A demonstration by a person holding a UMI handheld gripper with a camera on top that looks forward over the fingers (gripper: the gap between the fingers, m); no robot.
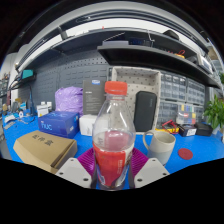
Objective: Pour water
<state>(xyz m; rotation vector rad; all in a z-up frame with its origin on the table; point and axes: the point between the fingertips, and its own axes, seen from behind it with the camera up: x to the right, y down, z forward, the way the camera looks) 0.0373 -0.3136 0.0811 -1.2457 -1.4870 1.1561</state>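
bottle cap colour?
Orange-red cap on the clear plastic bottle held between the jaws; gripper view.

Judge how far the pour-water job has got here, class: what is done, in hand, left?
Done: the tongs are shut on the bottle, which holds red liquid. In hand: it is held upright, its red cap still on. Left: uncapping, then tipping it over the cup just to its right on the blue table.

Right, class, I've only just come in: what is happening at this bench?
A hand-held claw is shut on a clear bottle with a red cap, its fingers pressing the lower part, where red liquid shows. The bottle stands upright over a blue table. A white cup waits just beside it, and a cardboard box lies on the other side. Nothing is being poured yet.
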